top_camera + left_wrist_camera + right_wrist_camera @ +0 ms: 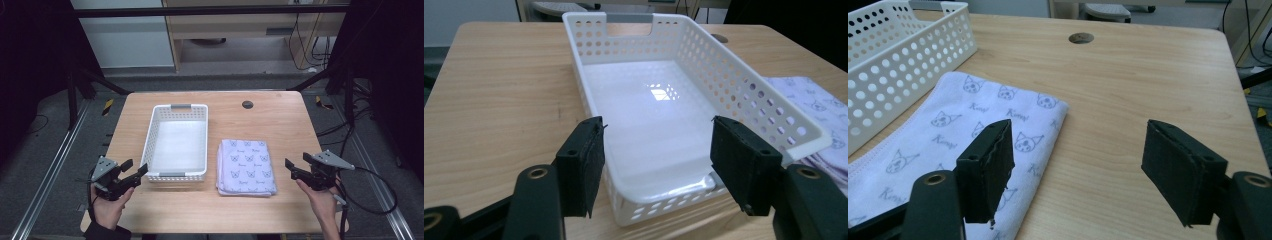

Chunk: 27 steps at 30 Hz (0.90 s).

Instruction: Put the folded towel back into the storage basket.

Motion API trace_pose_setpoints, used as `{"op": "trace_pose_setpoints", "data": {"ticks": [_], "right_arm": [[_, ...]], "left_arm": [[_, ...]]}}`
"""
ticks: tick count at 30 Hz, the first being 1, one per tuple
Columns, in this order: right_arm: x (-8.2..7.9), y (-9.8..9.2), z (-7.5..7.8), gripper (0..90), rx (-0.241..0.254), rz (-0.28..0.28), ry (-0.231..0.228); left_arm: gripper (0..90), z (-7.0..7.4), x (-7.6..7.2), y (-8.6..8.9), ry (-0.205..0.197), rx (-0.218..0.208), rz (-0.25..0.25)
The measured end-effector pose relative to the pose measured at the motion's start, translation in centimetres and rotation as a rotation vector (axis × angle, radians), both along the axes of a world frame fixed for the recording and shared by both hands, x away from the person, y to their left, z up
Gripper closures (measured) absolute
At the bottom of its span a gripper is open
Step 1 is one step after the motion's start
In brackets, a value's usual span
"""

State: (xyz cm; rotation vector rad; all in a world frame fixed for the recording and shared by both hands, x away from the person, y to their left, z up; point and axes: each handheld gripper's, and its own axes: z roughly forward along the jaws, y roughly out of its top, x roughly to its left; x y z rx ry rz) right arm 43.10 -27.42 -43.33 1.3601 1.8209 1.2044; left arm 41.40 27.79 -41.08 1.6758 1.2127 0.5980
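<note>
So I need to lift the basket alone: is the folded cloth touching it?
Apart: the high view shows a strip of bare table between the basket and the cloth.

On the surface, the folded cloth lies just right of the basket, apparently not touching.

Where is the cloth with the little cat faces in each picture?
High view: the folded cat-print cloth lies right of centre, beside the white basket.
Left gripper view: just its edge peeks in at the far right, past the basket's wall.
Right gripper view: it fills the lower left, behind the left jaw.
Shared landmark: the white basket, always next to the cloth.
</note>
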Motion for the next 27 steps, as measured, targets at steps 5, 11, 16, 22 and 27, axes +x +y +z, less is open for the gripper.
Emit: {"op": "trace_pose_setpoints", "data": {"ticks": [5,11,16,22,27], "right_arm": [[0.1,-0.1,1.3,28.0,0.023,0.003,-0.015],[0.5,0.4,2.3,27.0,0.041,0.02,-0.031],[0.8,1.0,3.2,23.2,0.027,0.04,-0.048],[1.0,1.2,3.6,18.0,0.04,0.039,-0.058],[1.5,1.3,3.5,15.4,0.044,0.03,-0.048]], "left_arm": [[36.8,1.1,0.6,-2.0,-0.007,0.015,-0.033],[36.1,2.3,0.8,-4.8,-0.037,0.028,-0.079],[34.9,2.7,1.0,-7.0,-0.037,0.03,-0.117],[35.1,2.6,1.1,-9.0,-0.028,0.033,-0.153],[35.6,2.4,1.2,-11.1,-0.023,0.05,-0.188]]}}
